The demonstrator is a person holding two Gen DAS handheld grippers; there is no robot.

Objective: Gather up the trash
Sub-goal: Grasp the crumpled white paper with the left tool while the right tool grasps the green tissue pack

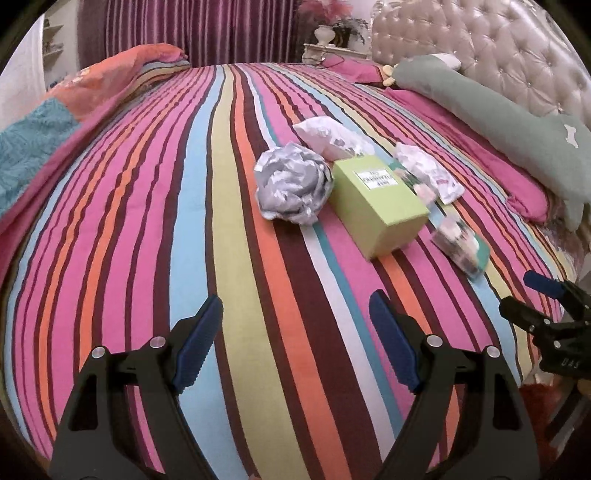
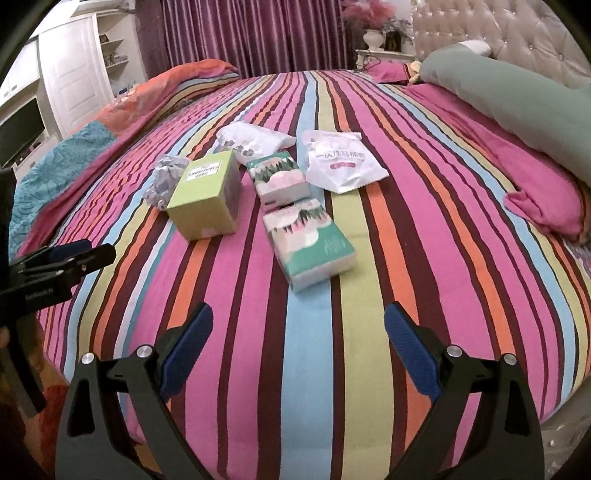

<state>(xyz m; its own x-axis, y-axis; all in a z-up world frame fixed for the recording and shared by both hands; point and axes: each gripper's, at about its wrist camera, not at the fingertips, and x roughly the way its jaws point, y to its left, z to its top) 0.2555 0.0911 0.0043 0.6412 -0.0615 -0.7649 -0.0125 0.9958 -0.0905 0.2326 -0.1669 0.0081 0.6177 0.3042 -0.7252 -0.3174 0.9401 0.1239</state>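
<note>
Trash lies mid-bed on the striped bedspread (image 1: 147,221): a crumpled grey-white wad (image 1: 291,184) (image 2: 166,181), a green box (image 1: 376,199) (image 2: 207,195), two green-pink tissue packs (image 2: 279,175) (image 2: 308,243), the nearer one also in the left wrist view (image 1: 461,243), and two white plastic wrappers (image 2: 341,162) (image 2: 251,142). My left gripper (image 1: 295,332) is open and empty, over the bed short of the wad. My right gripper (image 2: 299,343) is open and empty, short of the nearer tissue pack.
A grey-green bolster (image 2: 509,96) and pink pillow (image 2: 543,199) lie along the tufted headboard (image 1: 517,55) on the right. A folded orange and teal quilt (image 2: 92,136) lies on the left. Purple curtains (image 2: 251,33) and a nightstand (image 2: 384,55) stand behind.
</note>
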